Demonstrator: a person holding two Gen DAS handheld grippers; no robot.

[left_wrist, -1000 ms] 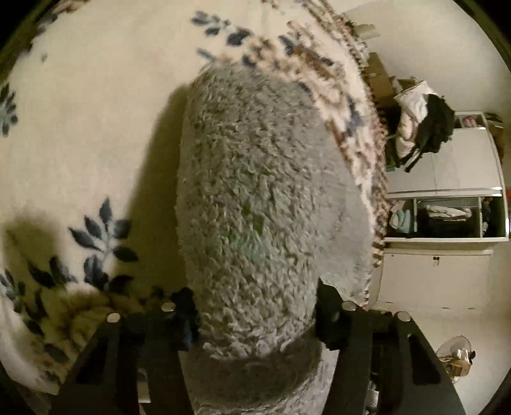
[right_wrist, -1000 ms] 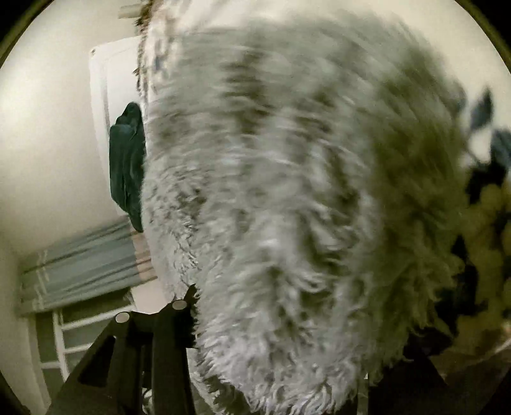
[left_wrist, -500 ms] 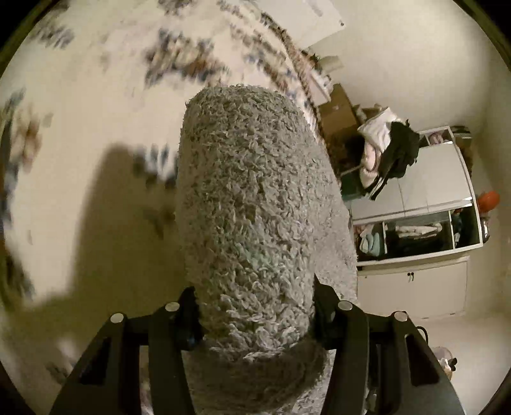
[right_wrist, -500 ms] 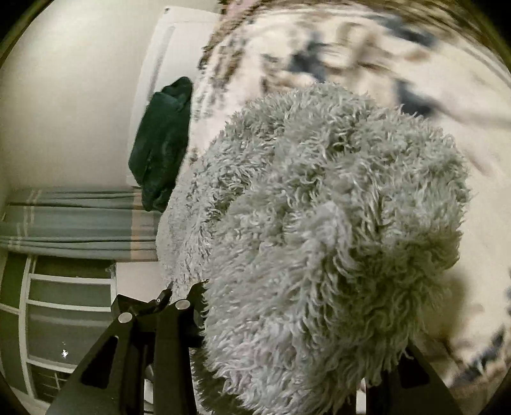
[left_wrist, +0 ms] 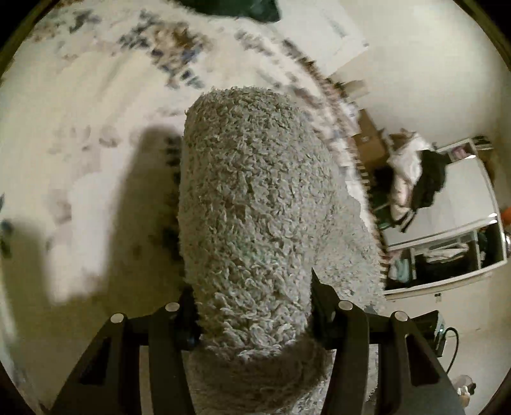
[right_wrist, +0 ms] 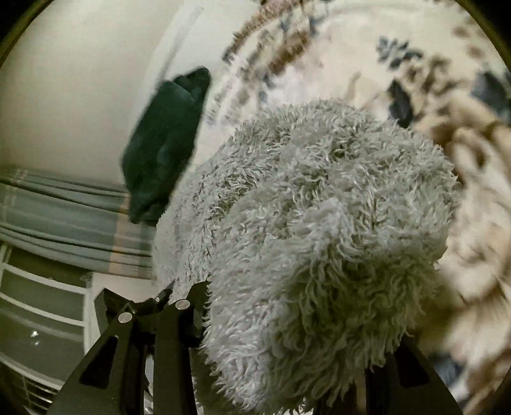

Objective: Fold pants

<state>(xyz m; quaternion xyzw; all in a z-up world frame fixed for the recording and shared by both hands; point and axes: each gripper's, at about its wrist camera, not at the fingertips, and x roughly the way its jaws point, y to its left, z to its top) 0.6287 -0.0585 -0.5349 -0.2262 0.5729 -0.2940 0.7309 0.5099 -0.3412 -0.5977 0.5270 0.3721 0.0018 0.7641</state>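
Note:
The pants are thick grey fleece (left_wrist: pixel 255 207). In the left wrist view a bunched fold of them fills the middle, and my left gripper (left_wrist: pixel 252 316) is shut on it above the white floral bedspread (left_wrist: pixel 80 159). In the right wrist view the same fluffy grey pants (right_wrist: pixel 319 223) bulge between the fingers, and my right gripper (right_wrist: pixel 287 322) is shut on them; its right finger is mostly hidden by the fleece. Both grippers hold the cloth lifted off the bed.
A dark green garment (right_wrist: pixel 166 143) lies on the bed near its far edge, also at the top of the left wrist view (left_wrist: pixel 230 6). A white cabinet with open shelves (left_wrist: pixel 447 249) and a clothes pile (left_wrist: pixel 415 172) stand beyond the bed. Curtains (right_wrist: pixel 64 217) hang at left.
Both grippers have kept their hold and swung with the pants over the bed. More of the room and the green garment has come into view; the background is blurred by motion.

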